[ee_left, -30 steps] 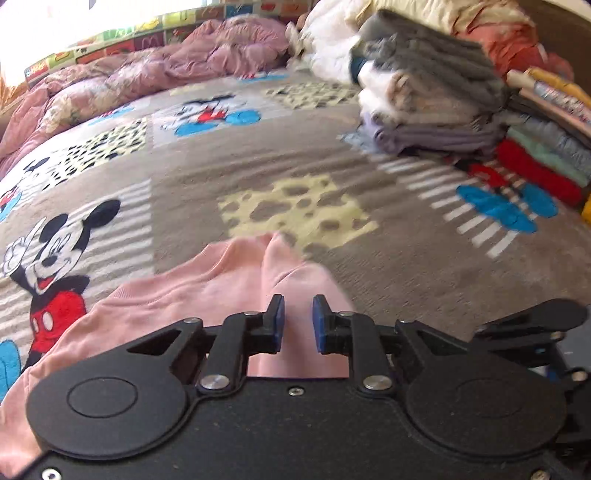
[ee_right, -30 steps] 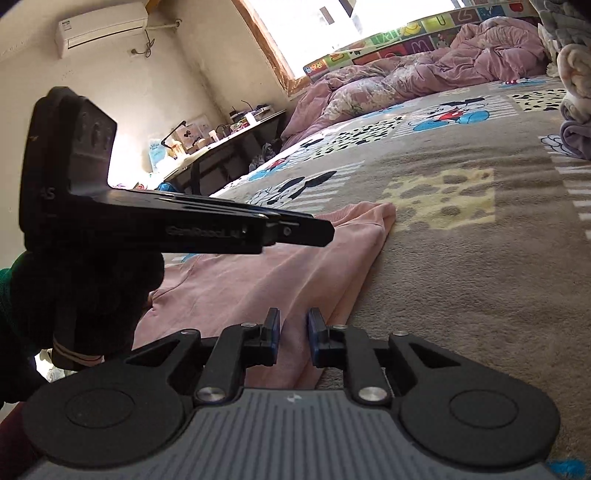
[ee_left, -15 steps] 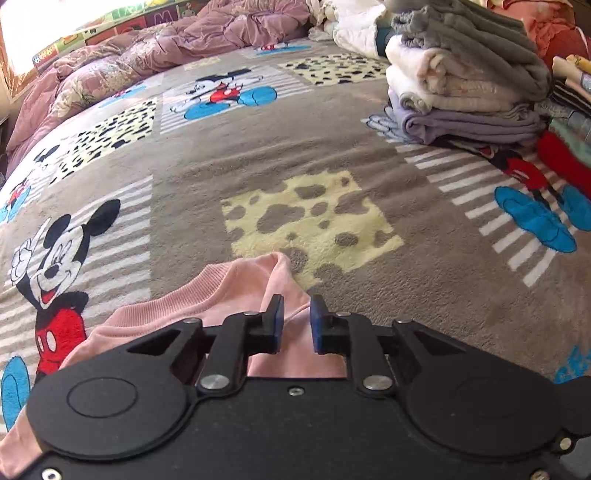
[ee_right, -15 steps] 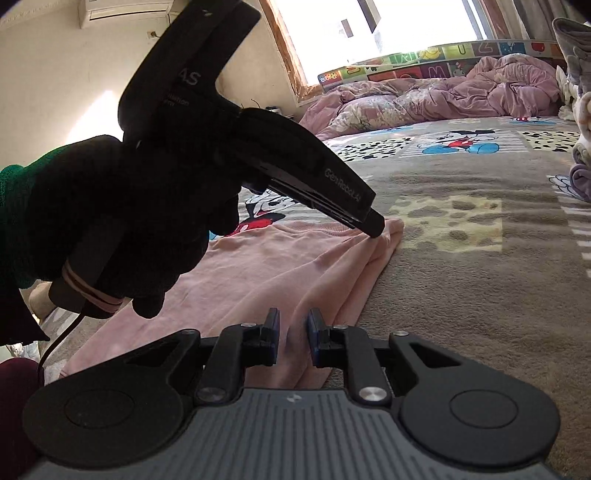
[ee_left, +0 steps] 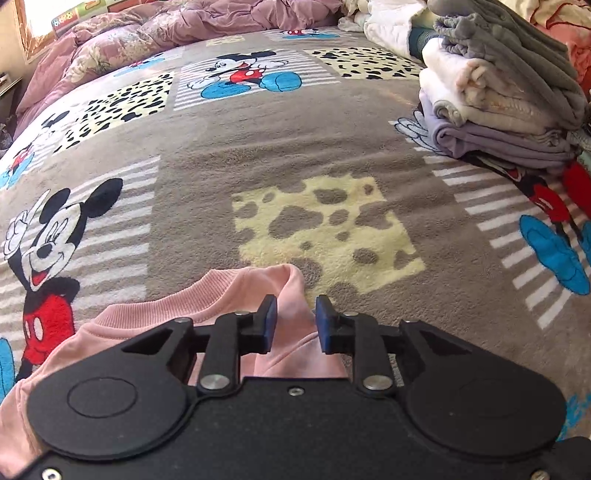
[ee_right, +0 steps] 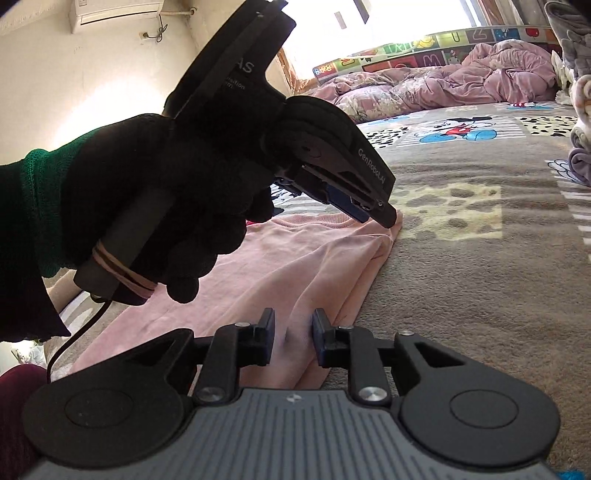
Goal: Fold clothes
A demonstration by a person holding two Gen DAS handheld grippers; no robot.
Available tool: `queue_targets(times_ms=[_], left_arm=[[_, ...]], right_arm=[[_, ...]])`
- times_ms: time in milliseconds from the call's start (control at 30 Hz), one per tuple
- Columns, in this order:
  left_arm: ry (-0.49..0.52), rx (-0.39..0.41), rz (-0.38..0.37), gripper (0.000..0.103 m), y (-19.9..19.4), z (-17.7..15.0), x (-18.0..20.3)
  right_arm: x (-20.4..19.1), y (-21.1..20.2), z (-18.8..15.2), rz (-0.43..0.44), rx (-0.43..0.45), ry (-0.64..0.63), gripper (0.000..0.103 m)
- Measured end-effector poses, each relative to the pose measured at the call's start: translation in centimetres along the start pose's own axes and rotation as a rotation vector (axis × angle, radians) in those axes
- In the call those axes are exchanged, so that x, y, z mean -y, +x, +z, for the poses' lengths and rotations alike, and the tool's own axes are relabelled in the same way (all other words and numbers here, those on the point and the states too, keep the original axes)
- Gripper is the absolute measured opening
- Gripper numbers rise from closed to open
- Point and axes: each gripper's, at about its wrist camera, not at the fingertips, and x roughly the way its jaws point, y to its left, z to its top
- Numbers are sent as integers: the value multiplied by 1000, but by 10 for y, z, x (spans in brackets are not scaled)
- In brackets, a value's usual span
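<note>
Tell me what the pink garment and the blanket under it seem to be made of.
Pink sweatshirt: looks like soft matte cotton-type knit, judging by the ribbed neckband and limp folds; the exact fibre cannot be told. Cartoon-mouse blanket: probably plush synthetic fleece, given its short fuzzy pile with brushed streaks and printed patches.

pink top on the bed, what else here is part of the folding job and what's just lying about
In the job:
pink top
left tongs
right tongs

Lying about:
folded stack
purple duvet
cartoon blanket
</note>
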Motion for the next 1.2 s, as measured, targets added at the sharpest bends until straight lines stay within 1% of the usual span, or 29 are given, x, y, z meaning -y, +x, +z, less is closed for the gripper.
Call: queue_targets(times_ms=[33, 133, 167, 200, 233, 267, 367, 400, 467, 500, 567, 633, 700, 733, 800, 833, 867, 1000, 1067, 1100, 1167, 1200], left_arm=[[3, -11, 13, 21, 4, 1, 2], [-23, -31, 18, 25, 13, 3, 1], [-30, -36, 23, 24, 17, 3, 0], [-25, -41, 28, 19, 19, 3, 0], [-27, -43, 28, 11, 21, 3, -1], [-50, -38, 21, 9, 19, 3, -4], [-135, 1, -18, 8, 5, 5, -17], [-162, 9, -20, 8, 3, 6, -22], [-200, 2, -13, 8, 8, 4, -30], [-234, -13, -28, 8, 13, 2, -34], [-270, -1, -37, 8, 11, 0, -37], [-255, 15, -29, 8, 8, 0, -33], [-233, -17, -16, 8, 21, -3, -31], [-210, -13, -16, 12, 22, -4, -30], [-170, -4, -18, 13, 23, -6, -27], [-172, 6, -28, 18, 18, -6, -28], [-173, 22, -33, 26, 11, -7, -29], [-175, 132, -16, 26, -29, -16, -30], [-152, 164, -6, 26, -46, -21, -28], [-134, 173, -6, 26, -52, -24, -25], [-82, 165, -30, 17, -53, -31, -18], [-59, 124, -15, 15, -42, -34, -15]], right_arm=[[0, 0, 0, 1, 1, 0, 26], [-1, 0, 0, 3, 1, -2, 28], [-1, 0, 0, 4, 2, -2, 28], [-1, 0, 0, 4, 3, -2, 28], [0, -1, 0, 4, 5, 0, 28], [0, -1, 0, 4, 8, 3, 28], [0, -2, 1, 12, 12, 11, 28], [1, -2, 2, 17, 11, 12, 28], [1, -1, 2, 29, 1, 14, 29], [1, -1, 2, 33, -1, 17, 29], [1, -1, 2, 42, -6, 23, 29], [2, 0, 2, 51, -12, 30, 29], [4, 1, 2, 55, -17, 45, 29], [6, 1, 2, 55, -20, 55, 29], [9, 3, 1, 55, -27, 76, 28], [10, 3, 2, 57, -27, 87, 28], [12, 2, 2, 60, -27, 98, 28], [15, -1, 3, 54, -26, 121, 29], [14, -4, 2, 44, -24, 116, 29], [14, -6, 2, 38, -21, 109, 29], [8, -13, 1, 18, -9, 78, 29], [3, -17, -1, 9, -10, 46, 29]])
